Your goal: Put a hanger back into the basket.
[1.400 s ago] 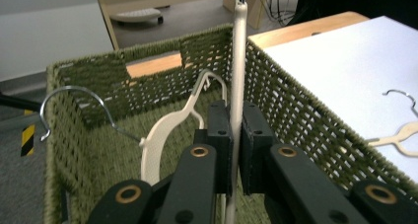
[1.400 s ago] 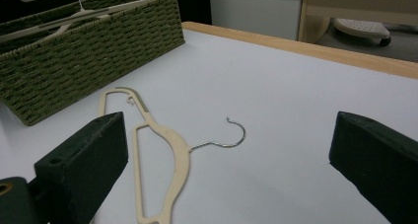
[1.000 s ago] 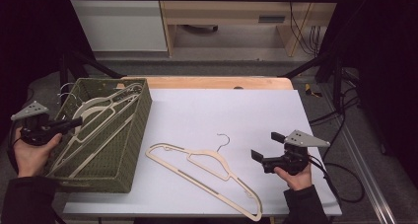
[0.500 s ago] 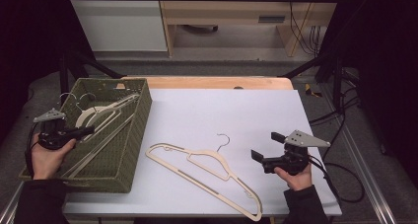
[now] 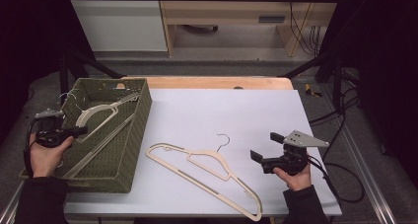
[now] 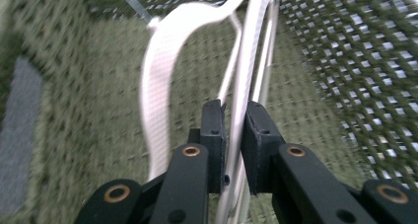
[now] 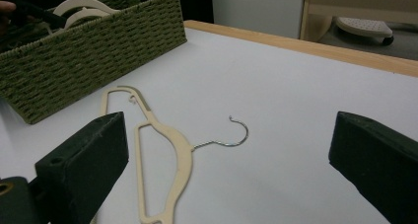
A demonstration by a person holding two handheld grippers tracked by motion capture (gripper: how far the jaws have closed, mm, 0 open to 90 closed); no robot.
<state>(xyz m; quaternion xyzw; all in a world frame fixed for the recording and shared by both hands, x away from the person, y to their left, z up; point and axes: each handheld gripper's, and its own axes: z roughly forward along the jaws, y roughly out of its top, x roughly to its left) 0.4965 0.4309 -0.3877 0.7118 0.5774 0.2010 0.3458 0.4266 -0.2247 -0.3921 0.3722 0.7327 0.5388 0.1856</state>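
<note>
Compared with one second ago, the left gripper has come down into the green woven basket at the left of the high view, lowering the cream hanger it carries until the hanger lies inside, leaning against the far wall. Its jaws have just been opening a little. In the left gripper view the thin bars of the hanger pass between the two black pads, which stand narrowly apart and seem no longer to press on them. This suggests the hanger is being released into the basket.

The left hand rests at the basket's left rim, its gripper pointing to the right. The right gripper, at the lower right, has not moved; its jaws are spread wide and hold nothing. A second hanger lies flat on the white table, at lower centre.
</note>
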